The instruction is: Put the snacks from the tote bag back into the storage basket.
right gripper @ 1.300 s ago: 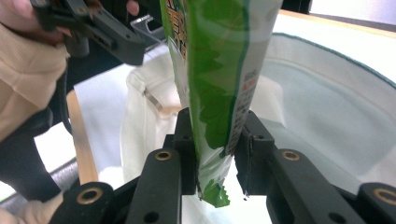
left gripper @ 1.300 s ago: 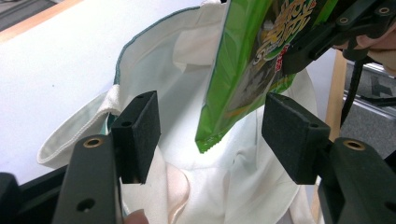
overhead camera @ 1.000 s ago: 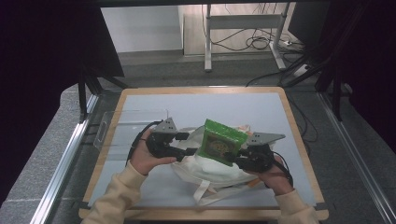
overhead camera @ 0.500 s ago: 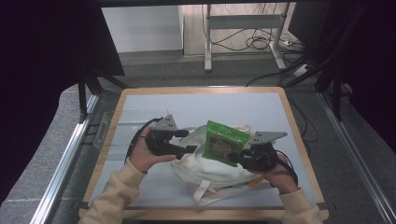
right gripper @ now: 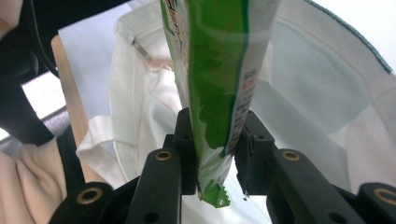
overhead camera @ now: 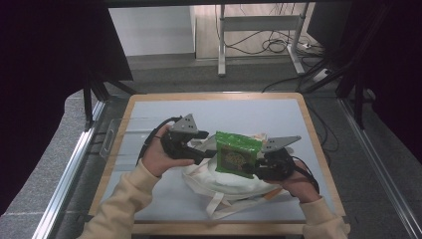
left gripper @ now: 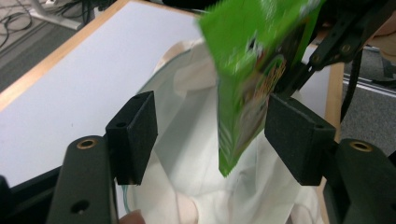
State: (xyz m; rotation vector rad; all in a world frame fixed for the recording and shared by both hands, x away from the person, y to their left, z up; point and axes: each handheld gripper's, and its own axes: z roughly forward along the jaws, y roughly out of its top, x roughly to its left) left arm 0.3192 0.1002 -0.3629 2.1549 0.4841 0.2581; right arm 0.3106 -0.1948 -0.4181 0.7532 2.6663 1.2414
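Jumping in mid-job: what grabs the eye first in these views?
The bright green snack packet, pinched by the right gripper and held upright over the white cloth bag at mid-table. Beside it, the left gripper has just been opening, its pads apart either side of the packet's edge.

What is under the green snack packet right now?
Under the green snack packet, clamped by the right gripper, lies the white cloth bag on the table, its mouth open below. Folds hide whatever is deeper inside the bag.
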